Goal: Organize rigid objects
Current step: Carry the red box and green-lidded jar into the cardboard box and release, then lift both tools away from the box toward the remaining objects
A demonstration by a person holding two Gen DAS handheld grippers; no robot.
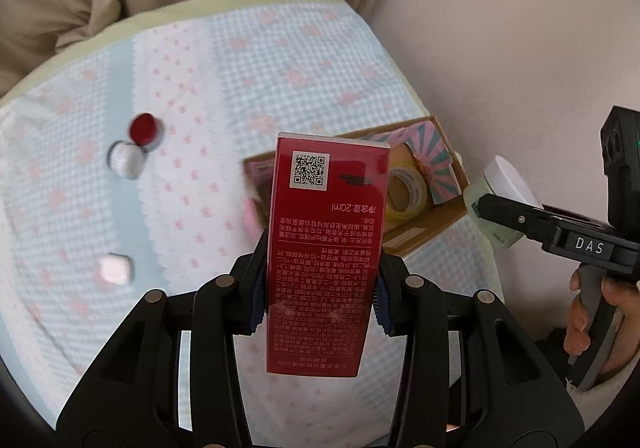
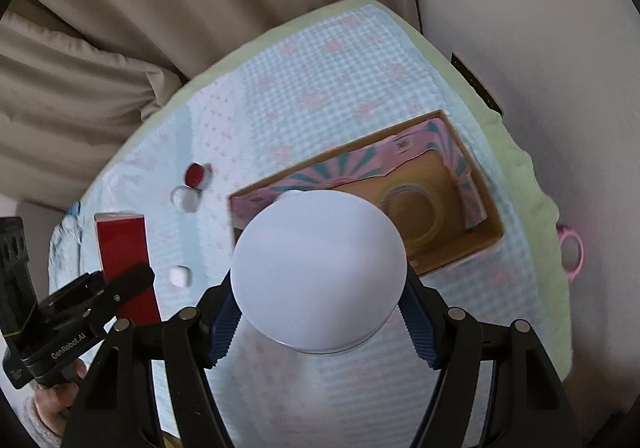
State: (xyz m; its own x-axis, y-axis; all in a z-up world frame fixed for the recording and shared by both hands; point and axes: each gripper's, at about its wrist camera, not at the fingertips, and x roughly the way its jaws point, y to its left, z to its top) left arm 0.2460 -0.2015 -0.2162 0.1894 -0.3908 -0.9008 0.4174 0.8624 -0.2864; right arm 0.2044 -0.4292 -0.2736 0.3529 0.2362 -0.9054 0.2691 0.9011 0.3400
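My left gripper (image 1: 320, 288) is shut on a tall red carton (image 1: 328, 232) and holds it upright above the cloth, just left of the open cardboard box (image 1: 448, 216). In the right wrist view the carton (image 2: 124, 248) shows at the left, in that gripper (image 2: 120, 288). My right gripper (image 2: 320, 324) is shut on a white-lidded jar (image 2: 320, 272), held above the near edge of the box (image 2: 492, 236). The jar (image 1: 500, 204) also shows in the left wrist view, right of the box. A roll of clear tape (image 2: 412, 212) lies inside the box.
A red-capped jar (image 1: 144, 130), a small white jar (image 1: 126, 160) and a small white block (image 1: 116, 268) lie on the checked cloth (image 1: 280, 60) at the left. Beige cushions stand behind. A pink ring (image 2: 572, 252) sits off the cloth's right edge.
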